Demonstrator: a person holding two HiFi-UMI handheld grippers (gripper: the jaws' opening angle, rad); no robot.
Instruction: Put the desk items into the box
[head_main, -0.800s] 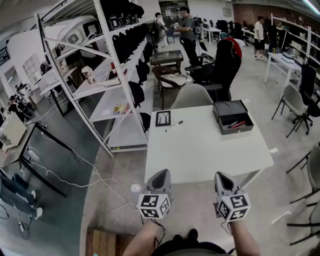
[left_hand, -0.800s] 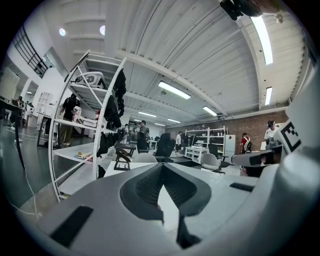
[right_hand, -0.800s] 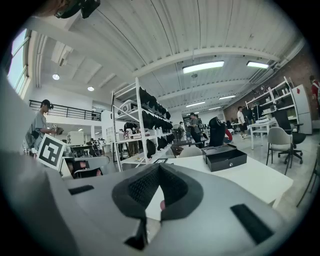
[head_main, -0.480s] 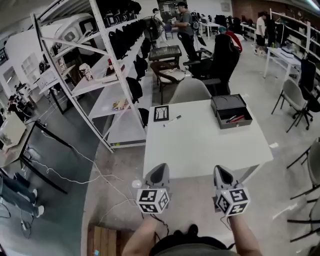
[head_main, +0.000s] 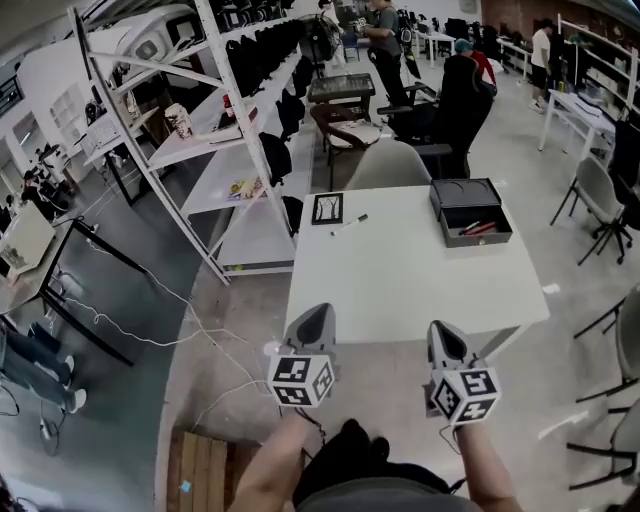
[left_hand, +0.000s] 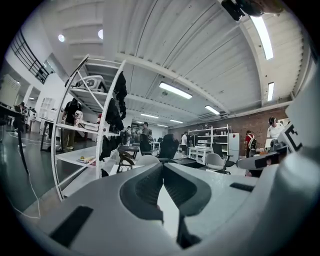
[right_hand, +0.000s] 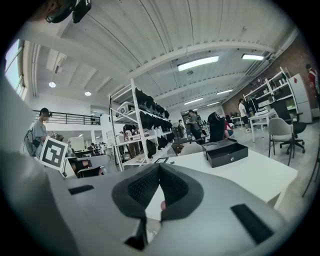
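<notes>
A white table (head_main: 410, 285) carries an open black box (head_main: 470, 210) at its far right, with red and dark items inside. A small black framed card (head_main: 327, 208) and a pen (head_main: 349, 223) lie at the far left. Both grippers hover side by side at the table's near edge, far from those things. My left gripper (head_main: 317, 320) is shut with nothing in it, its pads meeting in the left gripper view (left_hand: 162, 169). My right gripper (head_main: 441, 332) is shut and empty too (right_hand: 159, 167); the black box (right_hand: 225, 152) shows beyond it.
A tall white shelving rack (head_main: 225, 150) stands left of the table. A grey chair (head_main: 385, 165) and a black office chair (head_main: 455, 115) stand behind it. Cables (head_main: 150, 345) trail on the floor at left, and a wooden pallet (head_main: 205, 470) lies by my feet. People stand far back.
The head view has shifted slightly, so the table sits a bit higher in the picture. Both grippers stay shut, side by side at the table's near edge.
</notes>
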